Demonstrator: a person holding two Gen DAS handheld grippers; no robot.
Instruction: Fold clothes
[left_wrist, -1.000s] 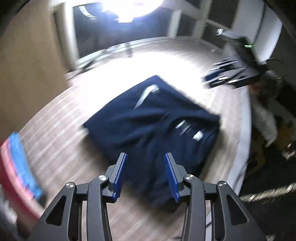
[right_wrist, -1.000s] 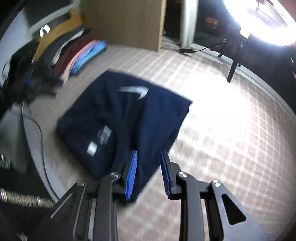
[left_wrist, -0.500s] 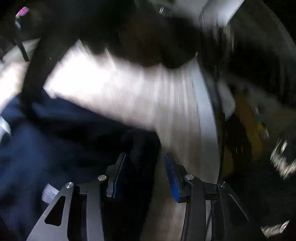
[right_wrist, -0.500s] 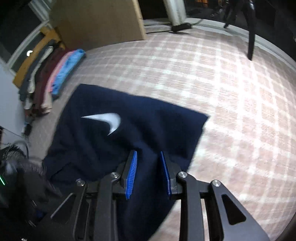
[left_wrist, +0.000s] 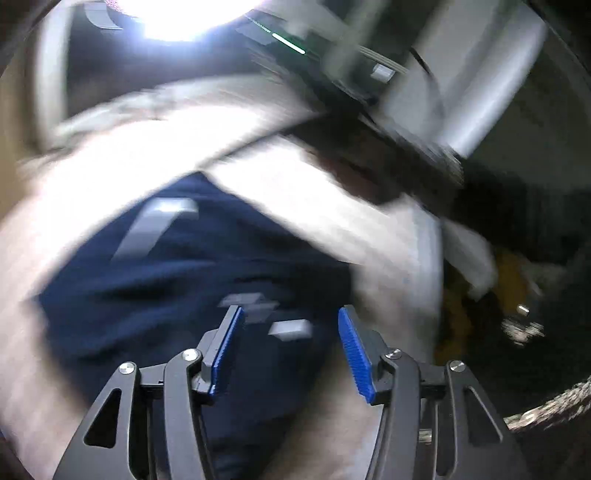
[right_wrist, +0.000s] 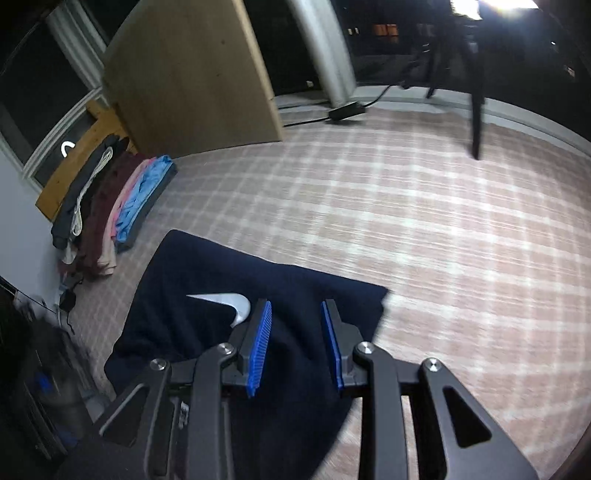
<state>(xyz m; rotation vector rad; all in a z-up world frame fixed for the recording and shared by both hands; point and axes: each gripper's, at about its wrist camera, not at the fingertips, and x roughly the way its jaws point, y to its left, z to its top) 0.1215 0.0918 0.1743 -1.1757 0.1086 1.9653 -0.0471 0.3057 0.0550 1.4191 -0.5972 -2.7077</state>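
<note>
Fingers (left_wrist: 236, 343) of both grippers apart, empty, above folded navy garment (right_wrist: 207, 280) with white swoosh.

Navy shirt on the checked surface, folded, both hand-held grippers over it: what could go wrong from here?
1. The left hand-held gripper has just been opening over the navy shirt; the blurred view suggests speed, so a pad could snag a layer and undo the fold.
2. The right hand-held gripper hangs narrow-jawed above the near edge and may pinch too few layers.
3. Dragging could slide the shirt toward the folded pile.
</note>
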